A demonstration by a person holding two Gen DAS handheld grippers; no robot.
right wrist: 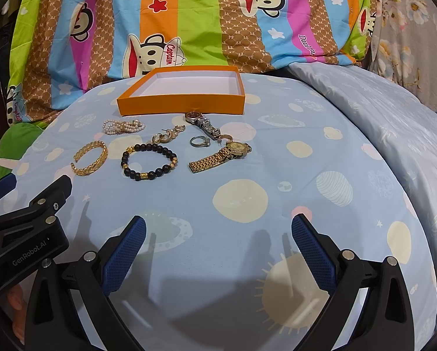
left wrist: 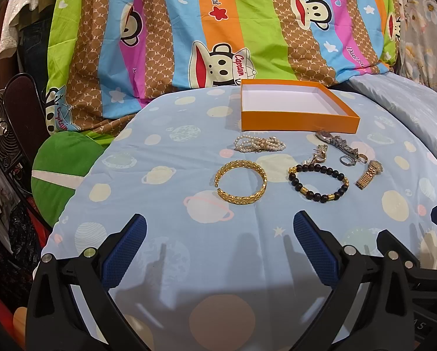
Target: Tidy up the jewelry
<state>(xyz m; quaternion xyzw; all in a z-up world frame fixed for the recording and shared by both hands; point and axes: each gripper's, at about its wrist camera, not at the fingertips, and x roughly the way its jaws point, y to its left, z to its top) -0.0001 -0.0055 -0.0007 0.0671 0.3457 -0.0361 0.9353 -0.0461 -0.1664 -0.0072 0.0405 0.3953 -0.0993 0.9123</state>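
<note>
Scattered just in front of an empty orange box [right wrist: 180, 103] on a bed draped in a pale blue planet-print sheet [right wrist: 276, 175]: a gold leaf-pattern bangle [right wrist: 90, 158], a black-and-gold beaded bracelet [right wrist: 149, 161], a pearl bracelet [right wrist: 123, 126], a gold watch [right wrist: 221, 156], a silver watch [right wrist: 202, 122], a ring [right wrist: 199, 142] and a small tangle of earrings [right wrist: 167, 136]. All lying loose, none yet in the box.

Probably light, every piece. Bangle likely stiff and smooth, apt to slip or spring out of a pinch; best taken across one side of the band, clear of its open gap. Beaded and pearl bracelets likely limp on their strings, prone to sag and roll; best pinched across a short run of beads. Watches jointed and floppy at the bands, firmer at the case. Ring and earrings tiny, low on soft cloth, likely hardest to catch without gathering sheet.

Nearer the cameras, left hand-held gripper [left wrist: 219, 251] spread wide, holding nothing, aimed toward the bangle. Right hand-held gripper [right wrist: 218, 253] likewise parted and bare, pointed at the open sheet short of the gold watch. Behind the box, a striped cartoon-monkey blanket [right wrist: 189, 14] heaped up.
</note>
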